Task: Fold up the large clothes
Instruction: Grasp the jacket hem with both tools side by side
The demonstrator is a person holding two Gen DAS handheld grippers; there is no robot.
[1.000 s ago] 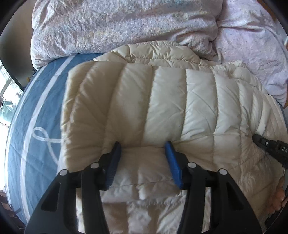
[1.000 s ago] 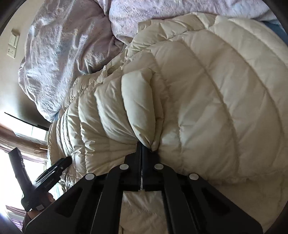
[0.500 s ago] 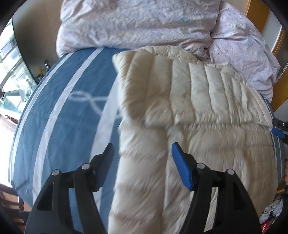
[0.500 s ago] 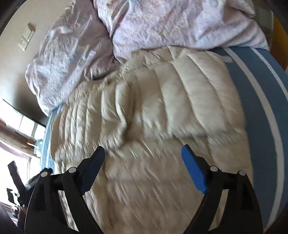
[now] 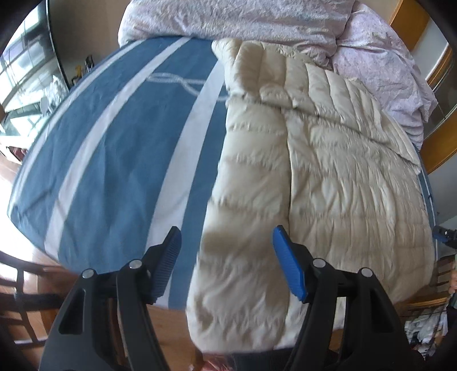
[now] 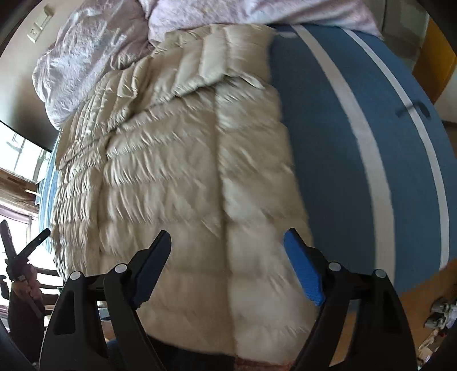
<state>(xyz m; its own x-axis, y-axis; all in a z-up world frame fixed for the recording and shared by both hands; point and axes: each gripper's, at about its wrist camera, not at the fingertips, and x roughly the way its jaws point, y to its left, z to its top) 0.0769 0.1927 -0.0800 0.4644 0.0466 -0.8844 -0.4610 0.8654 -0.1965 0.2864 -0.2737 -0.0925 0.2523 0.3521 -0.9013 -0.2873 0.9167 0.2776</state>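
A cream quilted down jacket (image 5: 328, 171) lies flat on the bed, its upper part folded down over the body and its near end hanging over the bed's edge. In the right wrist view the jacket (image 6: 185, 171) fills the middle. My left gripper (image 5: 226, 232) hovers open above the jacket's left strip, touching nothing. My right gripper (image 6: 227, 234) stands wide above the jacket's near end; its jaws are closing, with nothing pressed between the pads. The right gripper's tip (image 5: 444, 235) shows at the left view's right edge.
A blue bedcover with white stripes (image 5: 114, 128) lies beside the jacket, also the bedcover (image 6: 357, 128). A crumpled lilac duvet (image 5: 228, 17) is heaped at the far end. A dark chair (image 5: 17, 285) and wood floor lie below the bed's near edge.
Both grippers let go of the folded jacket part and pulled back toward the bed's near edge. The right one went from shut on the fabric to wide; the left one widened.
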